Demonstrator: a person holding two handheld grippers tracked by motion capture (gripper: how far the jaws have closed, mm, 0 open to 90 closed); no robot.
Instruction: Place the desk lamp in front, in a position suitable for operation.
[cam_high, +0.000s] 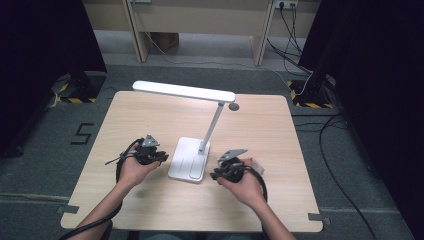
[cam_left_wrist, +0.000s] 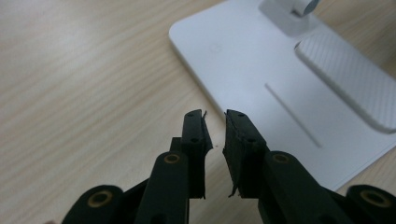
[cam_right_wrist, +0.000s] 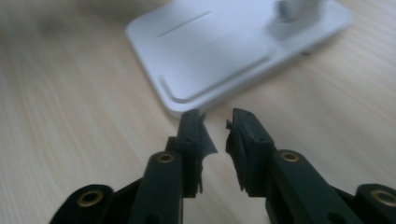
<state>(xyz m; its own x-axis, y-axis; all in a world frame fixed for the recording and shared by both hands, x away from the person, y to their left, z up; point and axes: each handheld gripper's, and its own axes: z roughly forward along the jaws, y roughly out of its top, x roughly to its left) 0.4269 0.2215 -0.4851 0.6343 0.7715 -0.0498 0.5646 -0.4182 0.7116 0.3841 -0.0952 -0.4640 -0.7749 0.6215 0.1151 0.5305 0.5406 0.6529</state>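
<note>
A white desk lamp (cam_high: 200, 125) stands near the middle of the wooden table (cam_high: 150, 210), a little toward the near side. Its flat rectangular base (cam_high: 189, 159) lies on the table top, and from the far right corner of that base a slim white arm (cam_high: 212, 126) rises, tilted to the right. At its top the arm carries a long, flat light bar (cam_high: 183, 92) that reaches out to the left, level above the far half of the table.

The left claw (cam_high: 161, 157), held in the person's left hand (cam_high: 133, 169), sits just left of the base and points at its left edge. In the left gripper view the left claw (cam_left_wrist: 215, 122) shows its jaws a narrow gap apart with nothing between them, their tips over the near edge of the base (cam_left_wrist: 261, 79); whether they touch it cannot be told.

The right claw (cam_high: 216, 175), held in the right hand (cam_high: 247, 187), sits just right of the base at its near right corner. In the right gripper view the right claw (cam_right_wrist: 215, 122) also has its jaws a narrow gap apart and empty, their tips just short of the corner of the base (cam_right_wrist: 224, 44), with bare table under them.

A cable (cam_high: 120, 162) loops from the left claw across the table toward the person.
</note>
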